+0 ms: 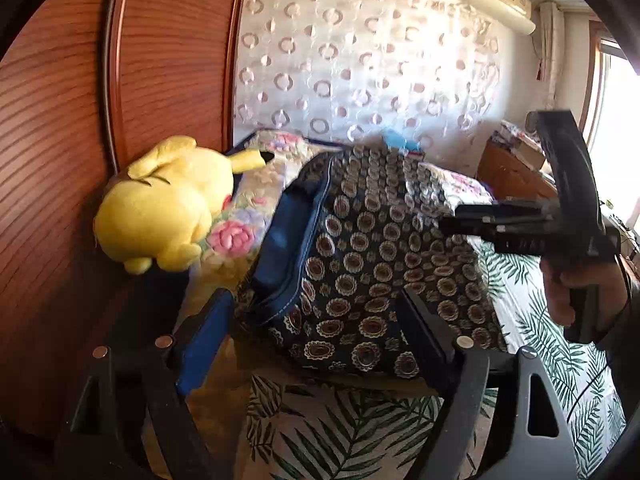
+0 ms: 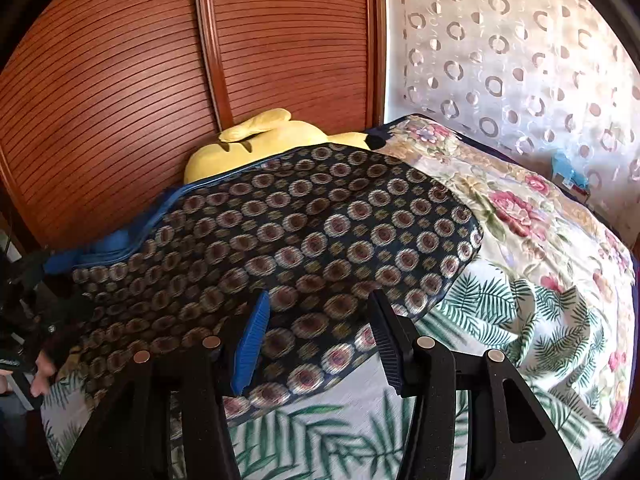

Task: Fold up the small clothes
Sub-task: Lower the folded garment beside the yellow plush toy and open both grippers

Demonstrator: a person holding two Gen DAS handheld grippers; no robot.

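While both grippers are hovering over the bed, the scene is reading as follows.

Garment: the dark patterned garment (navy ground, ringed medallions, blue waistband) is lying spread on the leaf-print sheet, its far edge reaching toward the floral quilt.

Left gripper: the left gripper is standing released, its two fingers spread wide apart with the near part of the garment showing between them; whether the fingertips are touching the cloth I cannot tell.

Right gripper: the right gripper is likewise spread and grasping nothing, its blue-padded finger and black finger framing the garment's near corner in the right wrist view.

Right gripper, seen from the left: it is appearing at the right of the left wrist view, held in a hand, above the garment's right side.

Surroundings: a yellow plush toy is lying beside the garment against the wooden wardrobe; a ring-patterned curtain is hanging behind the bed.
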